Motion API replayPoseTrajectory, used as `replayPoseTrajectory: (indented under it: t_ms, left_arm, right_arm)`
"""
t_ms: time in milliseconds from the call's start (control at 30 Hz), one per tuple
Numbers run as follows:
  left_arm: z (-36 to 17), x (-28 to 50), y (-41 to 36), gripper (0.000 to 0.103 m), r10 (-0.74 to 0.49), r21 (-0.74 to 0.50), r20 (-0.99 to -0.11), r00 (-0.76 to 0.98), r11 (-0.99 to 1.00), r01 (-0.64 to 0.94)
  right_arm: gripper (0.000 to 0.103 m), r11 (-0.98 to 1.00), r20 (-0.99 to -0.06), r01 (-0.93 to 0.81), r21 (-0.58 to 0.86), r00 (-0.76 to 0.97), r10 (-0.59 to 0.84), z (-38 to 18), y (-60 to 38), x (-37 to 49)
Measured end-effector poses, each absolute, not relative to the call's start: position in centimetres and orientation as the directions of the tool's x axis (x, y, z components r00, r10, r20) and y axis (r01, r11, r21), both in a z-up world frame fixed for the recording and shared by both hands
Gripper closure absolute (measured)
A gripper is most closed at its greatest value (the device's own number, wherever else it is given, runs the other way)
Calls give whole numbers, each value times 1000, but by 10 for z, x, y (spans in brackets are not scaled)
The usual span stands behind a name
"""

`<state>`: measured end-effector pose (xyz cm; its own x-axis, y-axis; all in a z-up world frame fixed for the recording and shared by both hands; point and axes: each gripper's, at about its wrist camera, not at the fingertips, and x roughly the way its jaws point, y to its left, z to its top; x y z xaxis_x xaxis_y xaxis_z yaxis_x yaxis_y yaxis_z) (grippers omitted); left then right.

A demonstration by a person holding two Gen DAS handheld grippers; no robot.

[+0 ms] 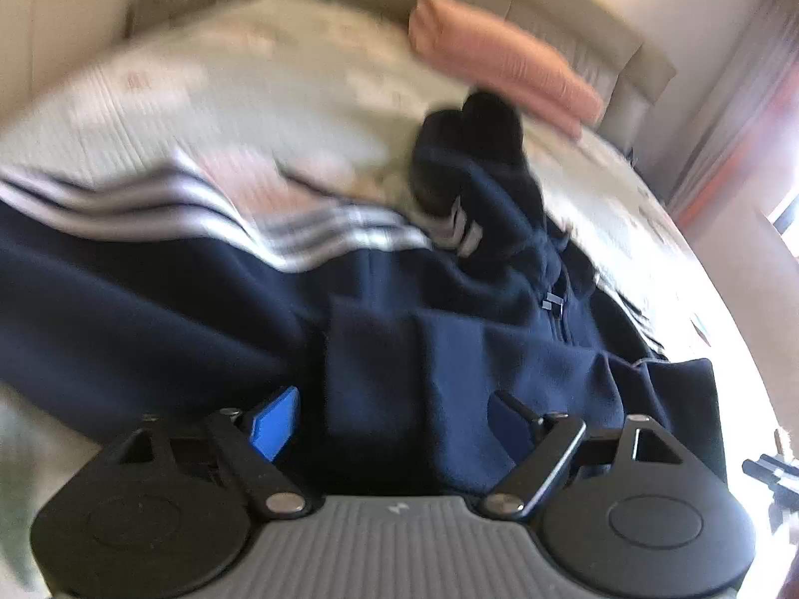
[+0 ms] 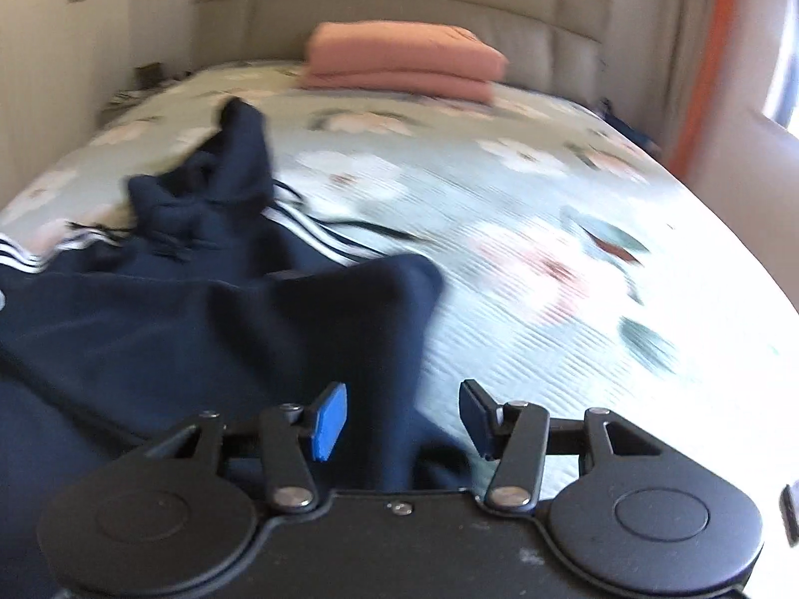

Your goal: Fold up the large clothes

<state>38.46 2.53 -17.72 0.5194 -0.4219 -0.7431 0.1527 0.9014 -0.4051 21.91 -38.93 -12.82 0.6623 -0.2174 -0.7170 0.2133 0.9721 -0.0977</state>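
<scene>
Nearest the lens, one left gripper (image 1: 394, 424) is standing with its two fingers spread wide, a fold of the navy jacket (image 1: 199, 309) lying between them; neither pad is pressing the cloth, so it is released. One blue pad (image 1: 273, 424) is showing on its left finger.

One right gripper (image 2: 402, 419) is likewise standing released, its two fingers apart, with a raised ridge of the jacket (image 2: 249, 309) running up between them. Whether the cloth is touching either pad cannot be told from the blurred view.

One jacket is counted. It is lying crumpled on the bed (image 2: 524, 259), toward the bed's left side in the right wrist view, and white stripes (image 1: 165, 199) are running along its sleeves. The stripes are too blurred to count. One small pale zipper pull (image 1: 552, 302) is showing near its middle. A bunched dark end (image 2: 242, 125) is sticking up toward the head of the bed.

One floral bedspread is covering the mattress. One stack of pink folded bedding (image 2: 404, 60), two layers showing, is sitting at the head edge, against one padded beige headboard (image 2: 399, 5), well apart from the jacket. One orange curtain (image 2: 701, 60) is hanging by the bed's right side.
</scene>
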Motion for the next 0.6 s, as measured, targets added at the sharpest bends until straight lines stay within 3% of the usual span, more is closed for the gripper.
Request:
replayPoseTrajectory:
  t_ms: [67, 100, 167, 467, 600]
  left_arm:
    - [-186, 392, 18, 39, -426, -412, -752, 503, 900, 146]
    - [-186, 393, 12, 62, -412, -390, -750, 518, 907, 157]
    - [-187, 394, 0, 89, -375, -336, -759, 533, 926, 174]
    - [-102, 362, 38, 91, -375, -363, -542, 752, 912, 193]
    - [-103, 359, 41, 91, -358, -296, -607, 709, 931, 216]
  right_arm:
    - [38, 976, -750, 210, -63, 634, -185, -136, -398, 218]
    - [36, 978, -758, 205, -46, 631, -168, -136, -401, 218]
    - [34, 979, -760, 201, -35, 631, -156, -139, -402, 219]
    - [37, 999, -766, 45, 15, 642, -17, -141, -367, 203]
    - [60, 992, -710, 42, -122, 695, -117, -137, -344, 207]
